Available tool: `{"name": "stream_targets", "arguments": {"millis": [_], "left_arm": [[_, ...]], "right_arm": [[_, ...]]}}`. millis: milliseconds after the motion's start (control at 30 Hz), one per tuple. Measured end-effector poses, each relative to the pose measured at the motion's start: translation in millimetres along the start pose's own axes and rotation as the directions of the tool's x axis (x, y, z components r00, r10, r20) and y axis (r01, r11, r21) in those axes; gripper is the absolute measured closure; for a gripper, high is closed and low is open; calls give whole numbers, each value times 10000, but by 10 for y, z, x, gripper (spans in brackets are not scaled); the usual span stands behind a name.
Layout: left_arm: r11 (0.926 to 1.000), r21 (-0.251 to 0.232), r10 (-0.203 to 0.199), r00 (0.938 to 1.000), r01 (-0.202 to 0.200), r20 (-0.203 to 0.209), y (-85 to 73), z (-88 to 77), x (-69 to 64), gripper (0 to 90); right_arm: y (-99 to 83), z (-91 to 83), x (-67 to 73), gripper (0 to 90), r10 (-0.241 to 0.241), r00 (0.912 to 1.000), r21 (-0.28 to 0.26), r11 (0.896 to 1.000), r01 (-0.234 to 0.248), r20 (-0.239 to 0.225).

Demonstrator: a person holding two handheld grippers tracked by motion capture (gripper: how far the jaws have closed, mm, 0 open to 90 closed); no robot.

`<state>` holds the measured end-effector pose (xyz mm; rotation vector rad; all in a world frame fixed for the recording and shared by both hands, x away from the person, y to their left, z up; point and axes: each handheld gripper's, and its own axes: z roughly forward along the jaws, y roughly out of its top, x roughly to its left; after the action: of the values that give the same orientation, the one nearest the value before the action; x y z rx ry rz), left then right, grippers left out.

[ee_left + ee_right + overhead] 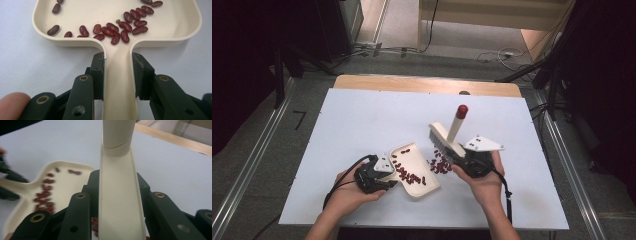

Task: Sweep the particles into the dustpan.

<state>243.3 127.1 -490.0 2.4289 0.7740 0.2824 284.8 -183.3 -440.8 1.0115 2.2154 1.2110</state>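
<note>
My left tool (118,75) is clamped on the flat handle of the cream plastic dustpan (175,32), its jaws pressing the handle from both sides just behind the pan's rounded back wall. The dustpan lies on the white worktop (362,120) in front of me, and dark red kidney beans (125,26) are strewn across its floor, most of them gathered near the handle end. My right tool (117,202) grips the cream plastic hand brush (447,139) by its long handle, which runs up between the jaws and ends in a red cap (462,111). In the high view the brush head sits just right of the dustpan's open edge, with a small heap of loose red beans (440,165) on the worktop between brush and pan.
</note>
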Motion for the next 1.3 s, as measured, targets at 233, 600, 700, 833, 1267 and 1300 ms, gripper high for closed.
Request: {"name": "stream_targets", "arguments": {"millis": [233,600,700,833,1267,1300], "left_arm": [[9998,142,156,9997,-158,168,13,-17,-38,662],[9995,317,35,9984,-53,571,11,-15,-28,662],[9995,320,18,9985,-35,553,7,-1,-30,662],[9995,308,-23,9985,6,551,6,12,-35,662],[9993,358,77,9986,-96,529,6,27,-36,661],[9994,333,44,9986,-61,523,5,31,-39,661]], "right_arm": [[-243,20,-310,654,467,9875,434,9976,-538,1507],[-317,181,-14,653,27,9951,908,9958,-117,989],[-292,203,75,653,11,9974,876,9961,-74,724],[-265,238,230,653,-31,9997,866,9962,11,236],[-187,277,701,653,-863,9917,737,9929,935,-955],[-184,279,735,653,-976,9892,717,9918,1058,-1090]]}}
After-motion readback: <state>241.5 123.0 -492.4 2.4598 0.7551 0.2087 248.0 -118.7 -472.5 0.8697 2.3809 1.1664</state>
